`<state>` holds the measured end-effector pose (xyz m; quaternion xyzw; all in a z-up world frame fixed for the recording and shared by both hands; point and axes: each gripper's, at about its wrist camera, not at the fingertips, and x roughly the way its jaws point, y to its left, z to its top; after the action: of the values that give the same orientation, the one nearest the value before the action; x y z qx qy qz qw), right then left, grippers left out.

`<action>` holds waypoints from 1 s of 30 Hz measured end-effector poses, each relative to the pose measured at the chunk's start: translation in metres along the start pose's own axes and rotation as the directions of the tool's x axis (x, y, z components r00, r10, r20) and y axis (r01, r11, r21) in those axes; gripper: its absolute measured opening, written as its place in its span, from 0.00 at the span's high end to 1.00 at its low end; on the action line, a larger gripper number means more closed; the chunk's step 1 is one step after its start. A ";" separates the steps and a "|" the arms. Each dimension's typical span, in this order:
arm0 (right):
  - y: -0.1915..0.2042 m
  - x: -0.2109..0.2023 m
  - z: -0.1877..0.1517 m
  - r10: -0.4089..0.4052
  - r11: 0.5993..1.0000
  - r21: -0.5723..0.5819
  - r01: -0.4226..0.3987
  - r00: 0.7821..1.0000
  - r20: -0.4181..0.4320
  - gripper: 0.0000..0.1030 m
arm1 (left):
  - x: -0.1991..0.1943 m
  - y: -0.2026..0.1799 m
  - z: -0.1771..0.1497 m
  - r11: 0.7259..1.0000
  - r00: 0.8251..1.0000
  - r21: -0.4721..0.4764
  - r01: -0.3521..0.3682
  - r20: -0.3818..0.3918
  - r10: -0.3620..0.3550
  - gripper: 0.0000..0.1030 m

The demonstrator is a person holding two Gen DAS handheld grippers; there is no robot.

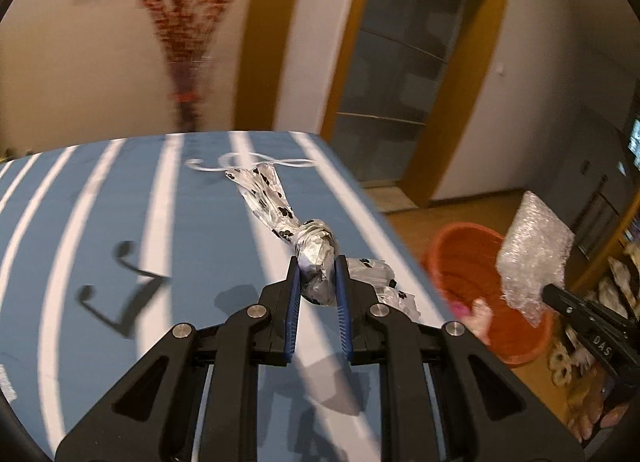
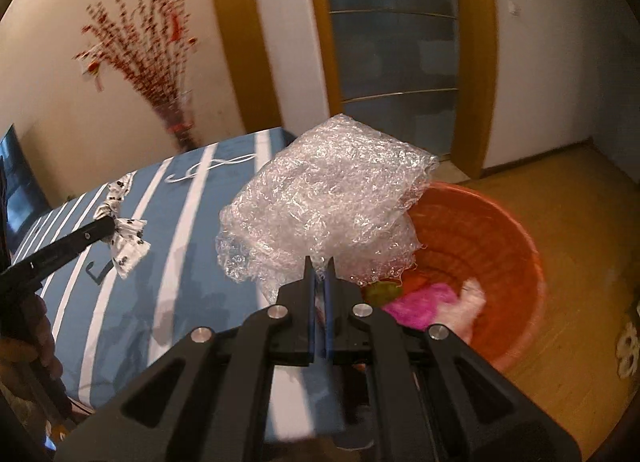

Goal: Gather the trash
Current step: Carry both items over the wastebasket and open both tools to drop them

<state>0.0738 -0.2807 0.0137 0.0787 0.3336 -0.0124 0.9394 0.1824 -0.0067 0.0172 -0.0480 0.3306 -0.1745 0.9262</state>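
My left gripper is shut on a twisted white plastic bag with black paw prints, held above the blue striped table; the same bag and the left gripper show at the left of the right wrist view. My right gripper is shut on a crumpled sheet of clear bubble wrap, carried over the table's edge beside an orange basin. That bubble wrap and the basin also appear at the right of the left wrist view, with the right gripper.
The basin stands on the wooden floor and holds pink and white trash. A white cord lies on the table's far end. A vase of red branches and a glass door stand behind.
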 end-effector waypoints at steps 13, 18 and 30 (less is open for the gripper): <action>-0.086 -0.007 -0.012 -0.061 0.990 0.124 0.060 0.998 0.009 0.95 | 0.048 -0.107 -0.015 0.978 0.978 0.086 0.189 -0.104 -0.180 0.84; -0.102 0.001 -0.009 -0.072 0.986 0.151 0.070 0.997 0.011 0.95 | 0.067 -0.132 -0.016 0.963 0.964 0.115 0.245 -0.135 -0.229 0.84; -0.129 0.019 0.005 -0.061 0.977 0.204 0.057 0.998 0.015 0.82 | 0.095 -0.147 -0.026 0.965 0.956 0.109 0.238 -0.199 -0.214 0.58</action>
<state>0.0821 -0.4081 -0.0123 0.1643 0.3227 -0.0752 0.9291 0.1917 -0.1767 -0.0293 -0.0077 0.3956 -0.3046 0.8664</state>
